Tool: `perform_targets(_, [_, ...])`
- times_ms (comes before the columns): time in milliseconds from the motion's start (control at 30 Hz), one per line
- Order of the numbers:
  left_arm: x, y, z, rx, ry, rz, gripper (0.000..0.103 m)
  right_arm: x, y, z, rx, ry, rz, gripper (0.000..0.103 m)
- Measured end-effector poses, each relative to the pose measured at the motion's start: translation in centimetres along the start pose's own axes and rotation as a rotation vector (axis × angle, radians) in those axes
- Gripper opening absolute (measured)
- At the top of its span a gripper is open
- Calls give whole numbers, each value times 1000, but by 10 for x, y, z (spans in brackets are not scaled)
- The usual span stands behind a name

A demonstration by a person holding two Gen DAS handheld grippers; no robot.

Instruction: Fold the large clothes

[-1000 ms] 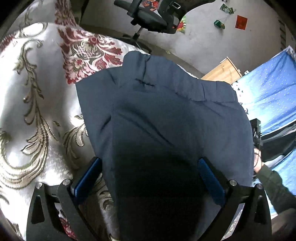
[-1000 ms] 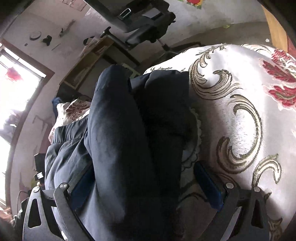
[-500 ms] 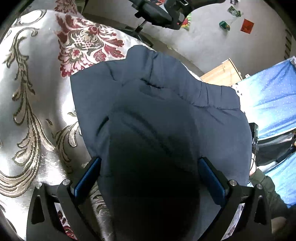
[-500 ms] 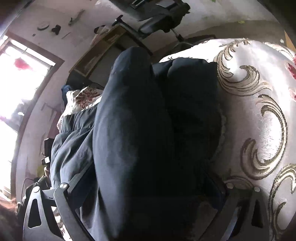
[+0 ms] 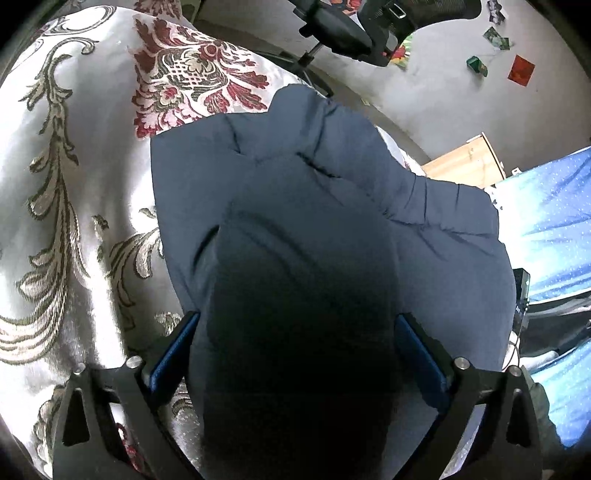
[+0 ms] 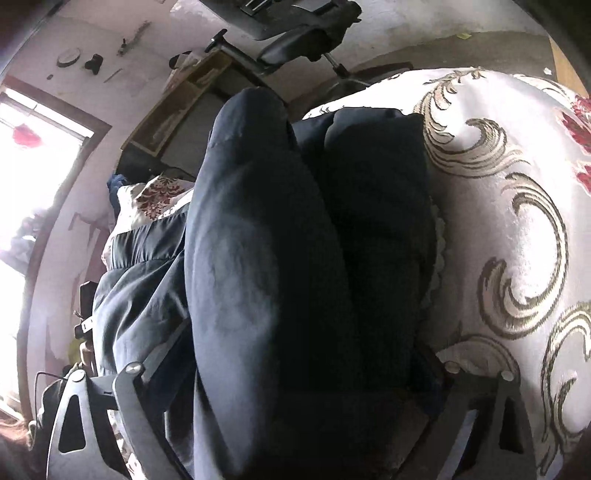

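Note:
A large dark navy garment [image 5: 332,206] lies bunched on a bed cover [image 5: 74,184] of white cloth with gold scrolls and red flowers. My left gripper [image 5: 297,350] points down at it, and a thick fold of the cloth bulges up between its blue pads [image 5: 173,350]. Its jaws stand wide and are closing. In the right wrist view the same garment [image 6: 258,240] rises as a long rolled ridge between the fingers of my right gripper [image 6: 295,354]. That gripper's jaws are also wide and closing. Its right finger is lost in shadow under the cloth.
An office chair [image 5: 343,26] stands on the floor beyond the bed. A blue sheet [image 5: 546,206] and a wooden cabinet [image 5: 465,162] lie to the right. A person's dark sleeve [image 5: 539,406] shows at the lower right. A bright window [image 6: 22,184] is at the far left.
Both views have closed in on the garment, which fills more of each picture. The left view has rolled a little. Both pairs of jaws have narrowed slightly around the cloth.

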State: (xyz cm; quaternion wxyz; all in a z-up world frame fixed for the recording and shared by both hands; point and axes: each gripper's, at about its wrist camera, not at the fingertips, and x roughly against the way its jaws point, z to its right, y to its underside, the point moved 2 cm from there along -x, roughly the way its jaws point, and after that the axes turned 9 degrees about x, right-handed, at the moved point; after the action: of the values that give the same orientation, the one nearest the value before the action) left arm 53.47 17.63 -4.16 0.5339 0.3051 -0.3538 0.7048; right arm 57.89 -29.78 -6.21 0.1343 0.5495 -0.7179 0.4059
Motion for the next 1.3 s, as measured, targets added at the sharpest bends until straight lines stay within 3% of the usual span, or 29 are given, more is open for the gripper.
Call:
perform_targets(67, [-3, 5, 13, 19, 15, 18, 85, 2, 1, -3, -8, -1, 0, 85])
perform_targets(133, [1, 9, 13, 42, 35, 32, 69, 2, 1, -6, -9, 1, -1, 73])
perform_targets(233, [5, 10, 10, 93, 54, 47, 55, 5, 1, -10, -14, 14, -7, 64])
perform_targets(333, [9, 9, 9, 145, 63, 64, 45, 5, 1, -14, -24, 34, -14, 57])
perform_targets(533, [26, 13, 24, 131, 55, 118, 28, 14, 2, -32, -11, 63, 7, 34])
perform_targets(633, [30, 16, 35, 126, 50, 126, 21, 20, 2, -43, -2, 80, 12, 27])
perform_targets(1067, [67, 39, 104, 19, 110, 157, 16, 95, -2, -127, 179, 62, 144, 21])
perform_targets(1300, [72, 71, 115, 6, 122, 123, 16, 119, 24, -131, 175, 74, 145, 21])
